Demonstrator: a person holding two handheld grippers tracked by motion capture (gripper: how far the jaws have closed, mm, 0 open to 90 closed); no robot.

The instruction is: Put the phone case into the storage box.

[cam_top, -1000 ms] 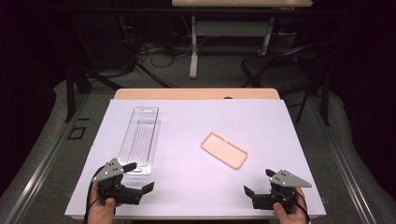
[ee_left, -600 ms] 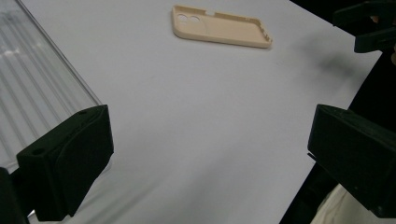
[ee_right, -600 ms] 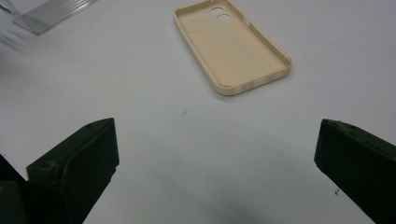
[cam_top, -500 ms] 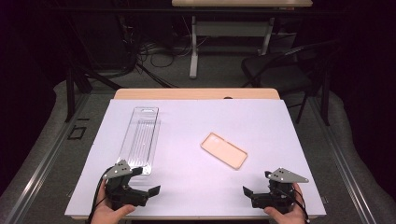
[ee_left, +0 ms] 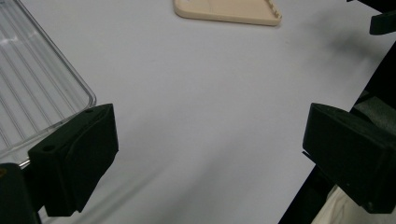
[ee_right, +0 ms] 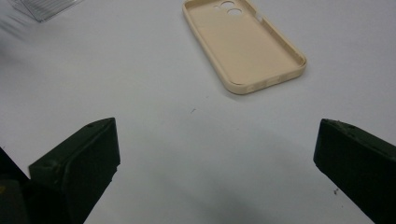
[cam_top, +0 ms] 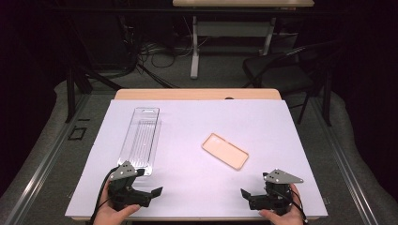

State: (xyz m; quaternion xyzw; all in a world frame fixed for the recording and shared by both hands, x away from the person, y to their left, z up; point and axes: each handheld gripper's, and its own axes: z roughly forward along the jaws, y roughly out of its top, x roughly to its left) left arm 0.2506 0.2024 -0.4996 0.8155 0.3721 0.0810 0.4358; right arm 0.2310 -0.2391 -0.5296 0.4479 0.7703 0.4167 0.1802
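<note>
Clear ribbed plastic tray (cam_top: pixel 141 139), long and narrow, lay flat at nine o'clock of sheet centre. Beige phone case (cam_top: pixel 225 151), hollow side up, lay skewed at three o'clock, well apart.

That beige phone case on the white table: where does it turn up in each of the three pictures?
High view: the phone case lies right of centre on the white table top, open side up.
Left gripper view: its edge runs along the top, cut off by the frame.
Right gripper view: it lies at upper centre, camera holes at its far end.
Shared landmark: the clear plastic tray, also seen at.
</note>
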